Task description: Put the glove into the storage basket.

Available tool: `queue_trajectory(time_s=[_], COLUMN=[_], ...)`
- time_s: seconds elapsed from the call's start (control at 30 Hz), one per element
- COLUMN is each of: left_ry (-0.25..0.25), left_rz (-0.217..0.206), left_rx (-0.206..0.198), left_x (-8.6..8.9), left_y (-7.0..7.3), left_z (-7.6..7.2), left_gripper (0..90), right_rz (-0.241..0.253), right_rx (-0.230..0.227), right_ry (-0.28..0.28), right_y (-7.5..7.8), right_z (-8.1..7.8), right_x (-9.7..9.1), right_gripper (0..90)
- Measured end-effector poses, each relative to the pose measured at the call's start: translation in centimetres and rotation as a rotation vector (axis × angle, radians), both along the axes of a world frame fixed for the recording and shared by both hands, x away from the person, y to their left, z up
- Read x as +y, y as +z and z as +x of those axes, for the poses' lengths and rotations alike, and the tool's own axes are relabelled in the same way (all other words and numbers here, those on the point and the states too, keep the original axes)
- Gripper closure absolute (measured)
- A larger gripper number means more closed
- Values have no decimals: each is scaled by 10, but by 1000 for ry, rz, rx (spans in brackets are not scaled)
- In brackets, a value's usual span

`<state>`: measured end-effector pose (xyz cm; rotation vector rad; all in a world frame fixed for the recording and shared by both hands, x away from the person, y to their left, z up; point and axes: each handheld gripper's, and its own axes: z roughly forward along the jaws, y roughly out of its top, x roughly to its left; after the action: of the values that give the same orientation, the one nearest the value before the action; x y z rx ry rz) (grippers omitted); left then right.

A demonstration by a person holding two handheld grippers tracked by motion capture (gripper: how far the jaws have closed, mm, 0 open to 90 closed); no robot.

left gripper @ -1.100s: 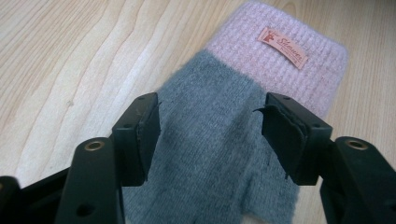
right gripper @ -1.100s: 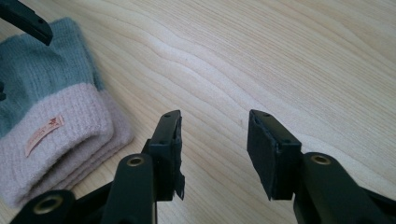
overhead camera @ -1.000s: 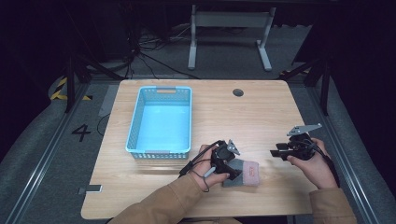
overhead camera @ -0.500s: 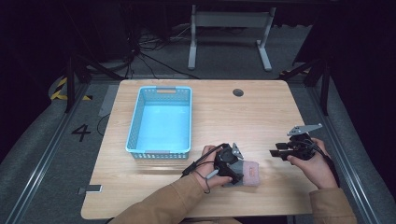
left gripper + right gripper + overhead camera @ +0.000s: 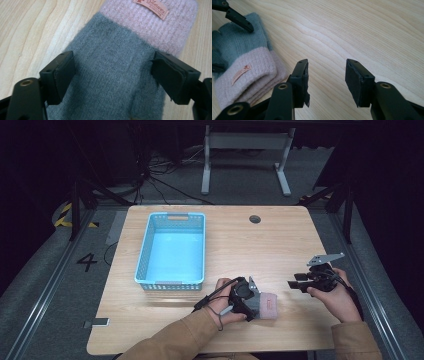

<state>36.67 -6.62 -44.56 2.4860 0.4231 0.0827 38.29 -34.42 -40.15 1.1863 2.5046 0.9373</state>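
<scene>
The knitted glove [image 5: 117,75] lies flat on the table [image 5: 280,245], near the front edge and slightly right of centre; it is grey-green with a pink ribbed cuff carrying a small sewn label. In the right gripper view the glove [image 5: 242,65] shows stacked cuff layers, so more than one layer of knit lies there. The left claw [image 5: 112,72] is positioned over the grey part of the glove, one jaw at each side edge of the knit. Its jaws have just been opening and now stand apart with the glove between them; the pads rest at the glove's edges without visibly squeezing it. In the high view the left claw [image 5: 245,295] sits directly on the glove [image 5: 267,306], held by the person's left hand. The right claw [image 5: 327,80] hovers over bare table just beside the glove, jaws wide apart, nothing between them. In the high view the right claw [image 5: 300,284] is near the table's right side. A blue basket [image 5: 145,265] stands on the table's left half, well apart from the glove.
</scene>
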Motion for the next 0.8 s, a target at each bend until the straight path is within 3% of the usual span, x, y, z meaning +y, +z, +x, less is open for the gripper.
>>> queue_trajectory(time_s=[0.33,0.43,0.67,0.8], left_ry=[20,14,6,20], left_rz=[22,28,8,13], left_rx=[-20,-22,-43,-43], left_x=[-4,-5,-9,-9], left_y=[-2,-1,0,1], left_z=[-5,-6,-11,-13], left_gripper=[218,283,551,634], right_rz=[-1,-3,-3,1], right_rx=[-6,-7,-3,-11], right_ry=[2,2,9,3], right_y=[0,0,-1,0], right_z=[0,0,0,-1], right_x=[1,1,3,3], right_gripper=[527,526,529,535])
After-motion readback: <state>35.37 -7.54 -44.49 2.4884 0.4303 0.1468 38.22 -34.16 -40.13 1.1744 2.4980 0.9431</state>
